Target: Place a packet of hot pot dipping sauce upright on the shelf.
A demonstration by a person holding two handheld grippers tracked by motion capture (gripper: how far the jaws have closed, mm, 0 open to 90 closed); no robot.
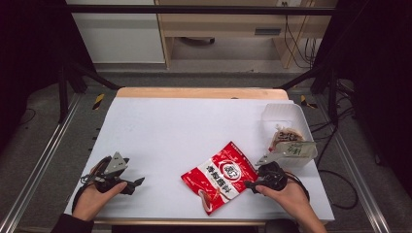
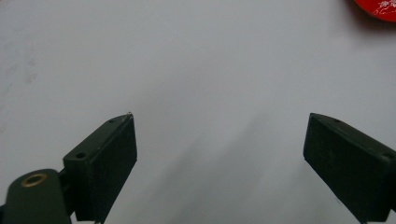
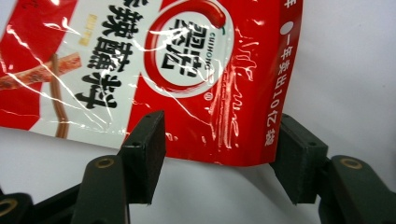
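Red sauce packet (image 1: 221, 177) flat on counter (image 1: 170, 131), long axis diagonal, corner between right gripper (image 3: 219, 154) fingers (image 3: 147, 149), spread, not pinching.

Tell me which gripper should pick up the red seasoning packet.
Right. The right gripper already has the red seasoning packet's edge between its parted jaws, not yet pinched. The left gripper sits open over bare table, well apart from it.

lab: framed rig (image 1: 63, 82), white table (image 1: 184, 126)
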